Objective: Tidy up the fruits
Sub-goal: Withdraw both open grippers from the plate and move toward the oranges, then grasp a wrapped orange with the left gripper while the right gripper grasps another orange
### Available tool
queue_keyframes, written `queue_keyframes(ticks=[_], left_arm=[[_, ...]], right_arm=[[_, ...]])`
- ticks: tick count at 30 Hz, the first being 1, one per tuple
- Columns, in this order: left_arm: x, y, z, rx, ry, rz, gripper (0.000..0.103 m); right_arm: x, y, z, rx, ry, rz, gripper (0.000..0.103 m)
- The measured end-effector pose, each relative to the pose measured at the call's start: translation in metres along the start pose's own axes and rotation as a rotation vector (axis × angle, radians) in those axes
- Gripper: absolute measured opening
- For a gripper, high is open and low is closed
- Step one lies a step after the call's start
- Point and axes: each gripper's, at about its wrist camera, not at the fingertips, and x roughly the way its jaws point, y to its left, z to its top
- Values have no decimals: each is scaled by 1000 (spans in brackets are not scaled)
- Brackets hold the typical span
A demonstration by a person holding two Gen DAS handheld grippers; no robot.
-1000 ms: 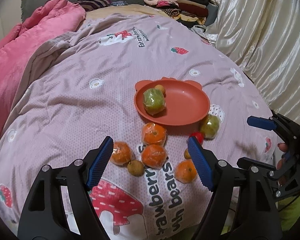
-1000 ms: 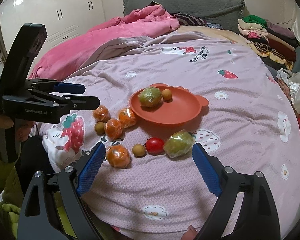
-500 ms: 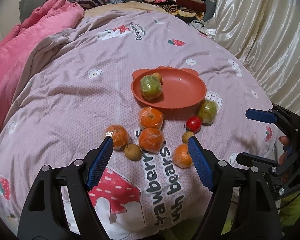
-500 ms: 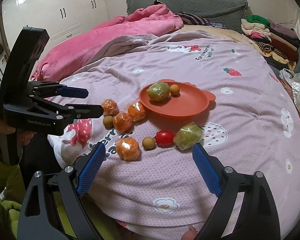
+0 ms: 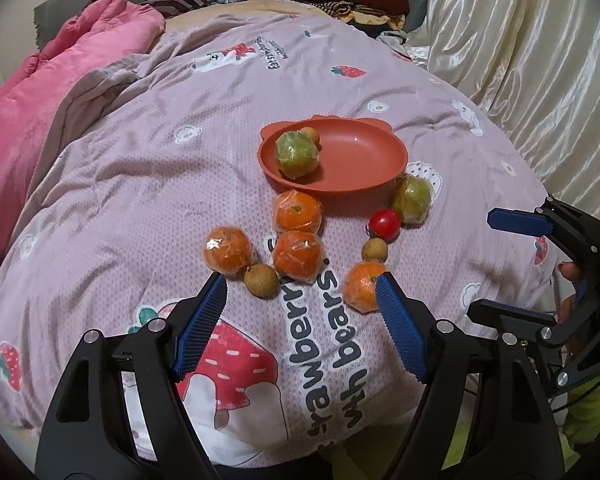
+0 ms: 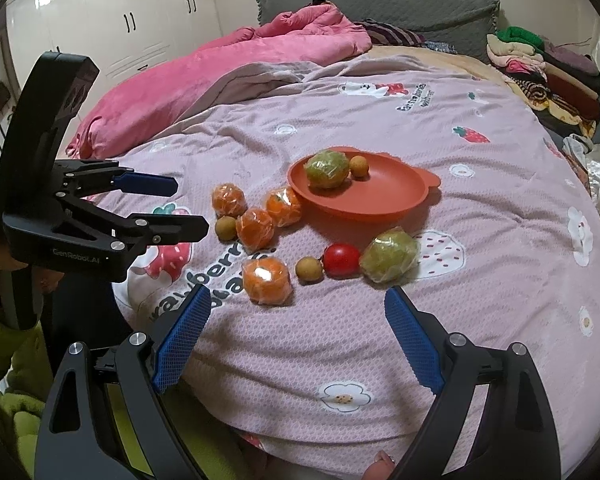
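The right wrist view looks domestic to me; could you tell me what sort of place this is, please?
Most likely a bedroom: a bed with a strawberry-print cover, a pink quilt, white wardrobes and folded clothes.

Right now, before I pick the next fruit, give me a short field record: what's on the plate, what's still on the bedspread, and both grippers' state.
plate: orange-red plate on the bedspread
on plate: one wrapped green fruit, one small brown fruit
off plate, oranges: four wrapped, nearest
off plate, other: green fruit, tomato, two small brown fruits, one at
left gripper: open, empty, above the oranges
right gripper: open, empty
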Motion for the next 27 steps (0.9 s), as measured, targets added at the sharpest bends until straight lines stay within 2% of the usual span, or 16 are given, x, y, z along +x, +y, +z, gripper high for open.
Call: queue_keyframes(ticks=[18, 24, 27], left_arm=[[17, 0, -4, -7, 41, -30, 69], [29, -1, 0, 0, 62, -46, 60], [38, -1, 3, 9, 80, -51, 52]], right_arm=[[23, 8, -17, 13, 45, 35, 88], [31, 8, -20, 26, 56, 48, 88], [34, 7, -21, 36, 52, 54, 88]])
